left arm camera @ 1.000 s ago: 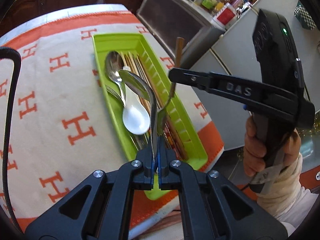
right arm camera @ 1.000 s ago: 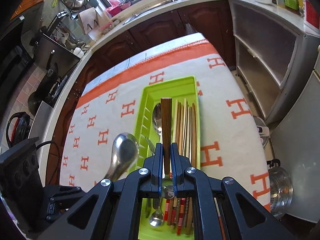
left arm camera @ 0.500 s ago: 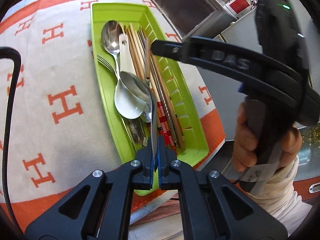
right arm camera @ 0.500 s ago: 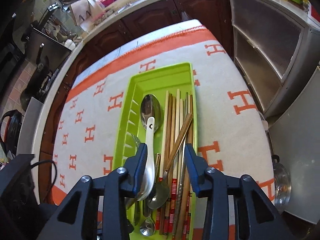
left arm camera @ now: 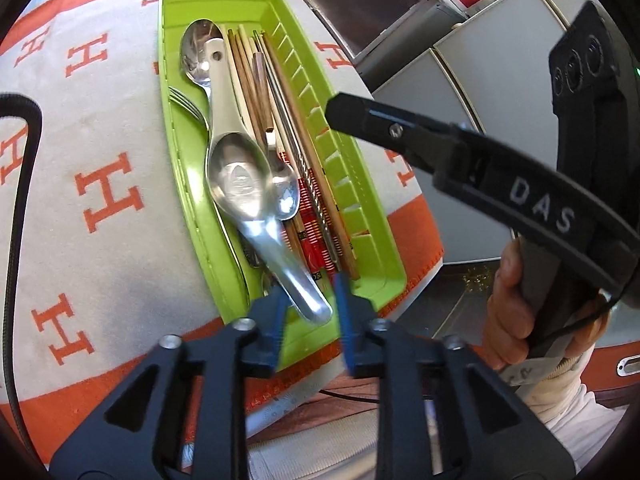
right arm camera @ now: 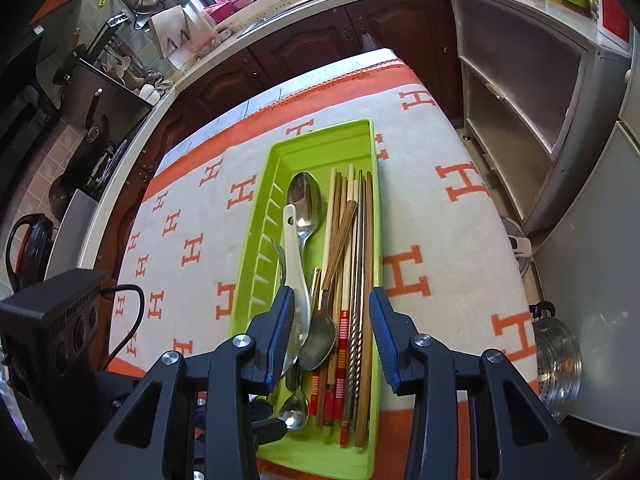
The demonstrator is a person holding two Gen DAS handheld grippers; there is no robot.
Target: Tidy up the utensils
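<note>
A green tray (left arm camera: 352, 200) lies on the cloth and holds spoons, forks and chopsticks. A steel spoon (left arm camera: 236, 184) rests in it on top of a white ceramic spoon (right arm camera: 294, 264). Its handle end lies between the blue pads (left arm camera: 276, 320) of my left gripper (left arm camera: 310, 320). The jaws are opening and the pads do not press on the handle. My right gripper (right arm camera: 332, 332) hovers open over the tray's near end with nothing in it. A dark wooden chopstick (right arm camera: 340, 236) lies slanted across the other chopsticks (right arm camera: 362, 240).
The table wears a white cloth with orange H marks (right arm camera: 192, 248). Its edge runs close behind the tray. A grey cabinet (right arm camera: 520, 128) stands to the right and a steel steamer pot (right arm camera: 556, 360) sits on the floor. A black cable (left arm camera: 20, 200) hangs at the left.
The left gripper brought the steel spoon down into the tray and opened off it. The right gripper let the dark chopstick drop among the others and now stands open.
</note>
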